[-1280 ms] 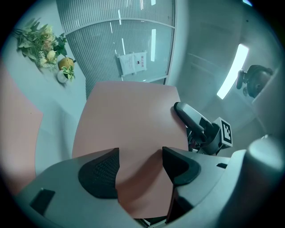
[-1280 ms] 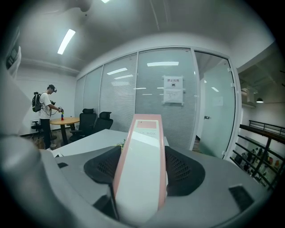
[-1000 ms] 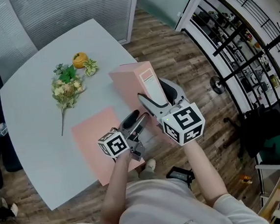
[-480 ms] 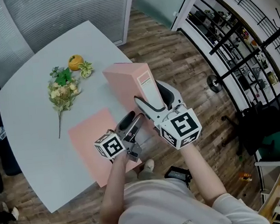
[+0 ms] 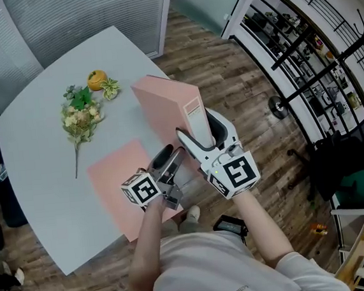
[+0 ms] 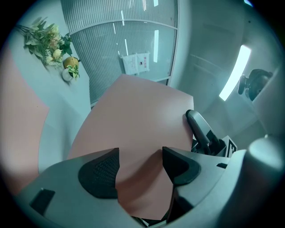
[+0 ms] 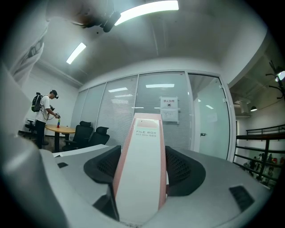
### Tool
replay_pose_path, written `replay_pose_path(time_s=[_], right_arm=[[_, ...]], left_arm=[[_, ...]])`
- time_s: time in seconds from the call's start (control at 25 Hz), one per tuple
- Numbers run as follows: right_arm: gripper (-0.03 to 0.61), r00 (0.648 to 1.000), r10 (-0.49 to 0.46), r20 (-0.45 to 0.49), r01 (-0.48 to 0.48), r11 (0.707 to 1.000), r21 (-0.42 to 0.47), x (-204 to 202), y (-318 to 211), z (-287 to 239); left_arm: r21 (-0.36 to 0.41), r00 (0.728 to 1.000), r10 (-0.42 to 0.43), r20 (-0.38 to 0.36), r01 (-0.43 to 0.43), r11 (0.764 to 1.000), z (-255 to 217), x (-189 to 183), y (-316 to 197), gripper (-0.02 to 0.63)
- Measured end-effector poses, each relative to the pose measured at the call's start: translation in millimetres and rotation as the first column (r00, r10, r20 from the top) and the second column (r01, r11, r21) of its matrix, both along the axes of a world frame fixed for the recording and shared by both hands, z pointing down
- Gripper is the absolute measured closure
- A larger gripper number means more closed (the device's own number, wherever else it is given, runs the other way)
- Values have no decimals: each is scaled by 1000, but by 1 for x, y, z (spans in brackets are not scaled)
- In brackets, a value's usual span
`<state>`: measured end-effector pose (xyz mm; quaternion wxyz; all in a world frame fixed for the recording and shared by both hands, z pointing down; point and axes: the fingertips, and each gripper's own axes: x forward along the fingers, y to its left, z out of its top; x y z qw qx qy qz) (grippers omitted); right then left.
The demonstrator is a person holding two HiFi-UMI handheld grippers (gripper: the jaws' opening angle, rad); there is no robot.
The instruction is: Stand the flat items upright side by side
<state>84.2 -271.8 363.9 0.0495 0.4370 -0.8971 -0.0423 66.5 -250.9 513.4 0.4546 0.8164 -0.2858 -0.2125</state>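
Progress looks under halfway to me: my right gripper [image 7: 141,165] pinches the spine of one pink file box [image 5: 165,105], tipped nearly upright on the table [image 5: 36,162], my left gripper [image 6: 140,164] is spread-jawed by its broad face, and the second pink box [image 5: 118,180] lies flat alongside.
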Motion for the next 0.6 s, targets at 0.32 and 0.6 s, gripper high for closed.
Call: replay_pose_path(time_s=[0.32,0.6], right_arm=[[262,1000,12,19,-13,1000,20,6,10,1],[264,997,37,65,-36,999,-15,15,19,5]], left_arm=[[-11,1000,12,1,-12,1000,5,3,7,324],[-21,999,42,7,-41,999,7,9,13,324]])
